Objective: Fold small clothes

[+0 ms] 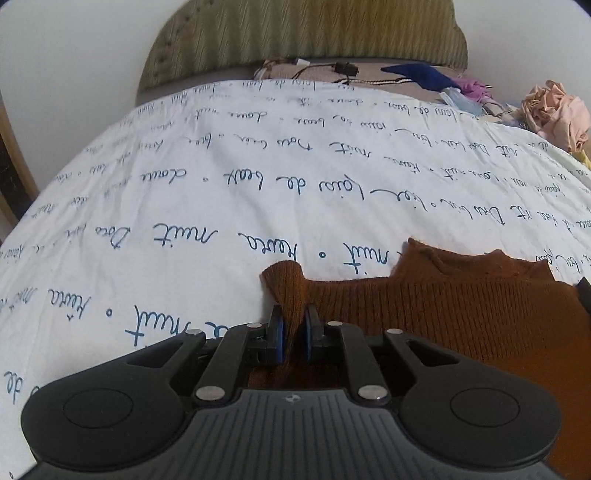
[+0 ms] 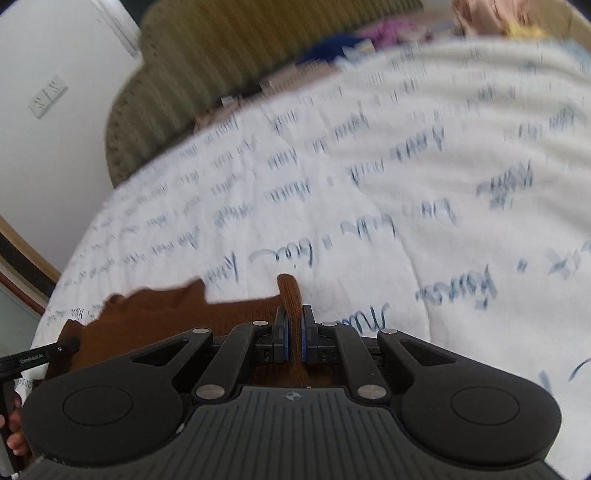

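**Both grippers pinched on the brown knit garment over the bed**

We hold the left gripper (image 1: 294, 334) nearly closed, its blue pads clamped on a bunched corner of the brown ribbed sweater (image 1: 461, 325). The pinched fabric stands up in a small tuft between the jaws, and the rest of the sweater spreads away to the right in the left wrist view, with its neckline edge lying toward the far side against the bed cover (image 1: 221, 177). That cover is white, printed with rows of blue handwritten script.

Our right gripper (image 2: 294, 338) is closed down just the same way, squeezing another raised fold of the sweater (image 2: 147, 317). In the right wrist view the garment runs off to the left, and at the left edge of that view we see the black tip of the other gripper and a few fingertips of a hand (image 2: 14, 432). The right wrist view is smeared by motion blur, so the script on the cover is hard to read there.

The sweater lies at the near part of the bed, between our two grippers, mostly flat on the cover apart from the two pinched corners.

Beyond the cover, a striped olive headboard (image 1: 306, 33) stands against a pale wall. Near it lie some cables (image 1: 332, 72), a dark blue cloth (image 1: 421, 77), and at the far right a crumpled pink garment (image 1: 554, 110) among other loose clothes.
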